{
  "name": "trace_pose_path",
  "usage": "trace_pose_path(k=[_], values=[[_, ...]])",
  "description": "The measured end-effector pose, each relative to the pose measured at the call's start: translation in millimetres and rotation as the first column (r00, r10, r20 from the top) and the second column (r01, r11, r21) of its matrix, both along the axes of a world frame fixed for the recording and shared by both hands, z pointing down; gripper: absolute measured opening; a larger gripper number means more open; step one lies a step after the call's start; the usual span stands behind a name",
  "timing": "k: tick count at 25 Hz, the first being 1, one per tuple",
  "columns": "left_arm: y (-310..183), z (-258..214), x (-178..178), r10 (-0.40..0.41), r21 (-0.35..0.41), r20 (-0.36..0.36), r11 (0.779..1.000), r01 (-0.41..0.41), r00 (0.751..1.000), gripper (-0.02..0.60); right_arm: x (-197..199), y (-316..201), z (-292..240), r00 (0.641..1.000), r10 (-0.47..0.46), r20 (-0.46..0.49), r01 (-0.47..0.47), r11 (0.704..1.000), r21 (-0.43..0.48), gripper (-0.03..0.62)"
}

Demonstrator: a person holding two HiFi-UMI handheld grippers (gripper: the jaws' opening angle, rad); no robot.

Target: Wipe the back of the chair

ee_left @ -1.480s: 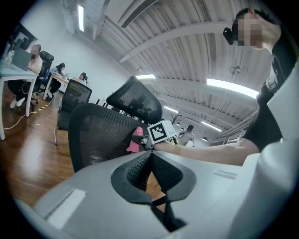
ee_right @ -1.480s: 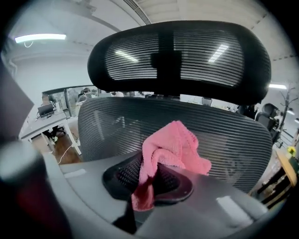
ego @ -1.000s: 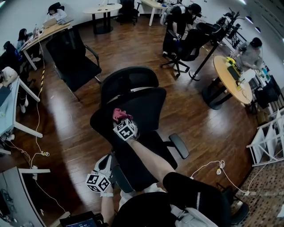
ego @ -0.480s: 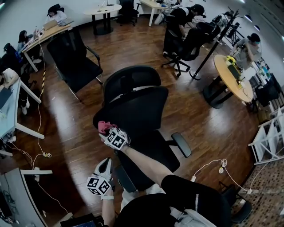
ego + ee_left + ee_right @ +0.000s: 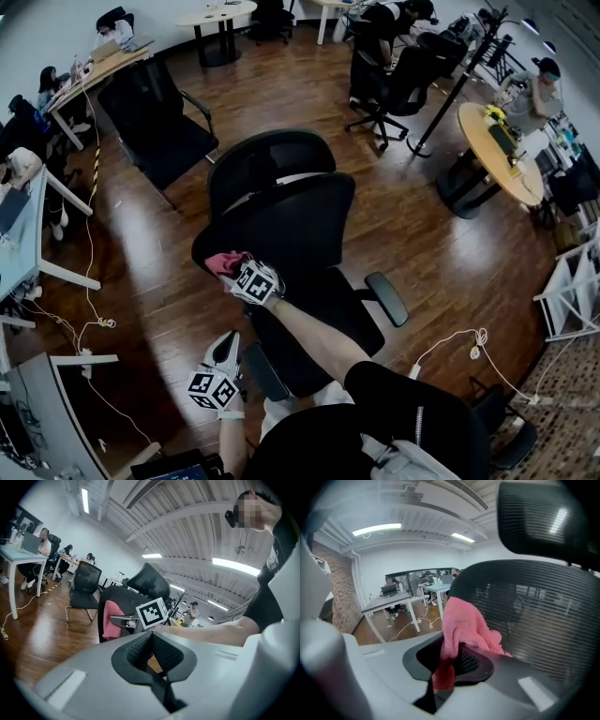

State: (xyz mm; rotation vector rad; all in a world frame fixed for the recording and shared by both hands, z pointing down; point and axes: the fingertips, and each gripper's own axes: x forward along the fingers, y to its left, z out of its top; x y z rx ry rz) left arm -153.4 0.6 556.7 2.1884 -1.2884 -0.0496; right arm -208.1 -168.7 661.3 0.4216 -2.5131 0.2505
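Grey left gripper (image 5: 151, 645): jaws closed together, nothing between them; held low beside the chair seat, nearer the person than the right gripper.
Grey right gripper (image 5: 451, 660): jaws clamped on a pink fluffy cloth (image 5: 464, 620).
Cloth position: bunched just ahead of the right jaws, pressed against the chair back.
Black mesh chair back (image 5: 534, 616): directly ahead of the right gripper, touching the cloth at its left edge.
Black curved headrest (image 5: 267, 161): beyond the right gripper, above the mesh.
Second black chair (image 5: 155, 117): far left of both grippers.

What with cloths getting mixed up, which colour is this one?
Pink. The cloth shows best in the right gripper view.
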Motion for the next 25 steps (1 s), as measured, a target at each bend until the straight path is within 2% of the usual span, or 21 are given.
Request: trace_pose_path(k=[3, 14, 25], values=[[-4, -1, 14, 0.011, -0.001, 0.002, 1.000, -0.011, 1.000, -0.008, 29, -26, 5, 0.998, 0.066, -0.003, -0.066, 0.998, 0.000, 0.041], [-31, -3, 71, 0.055, -0.004, 0.022, 0.998, -0.055, 0.998, -0.008, 135, -83, 0, 0.983, 0.185, -0.005, -0.185, 0.983, 0.014, 0.041], [-58, -5, 135, 0.110, -0.008, 0.028, 0.994, -0.110, 0.993, -0.008, 250, -134, -2, 0.950, 0.313, -0.004, -0.313, 0.950, 0.017, 0.041]])
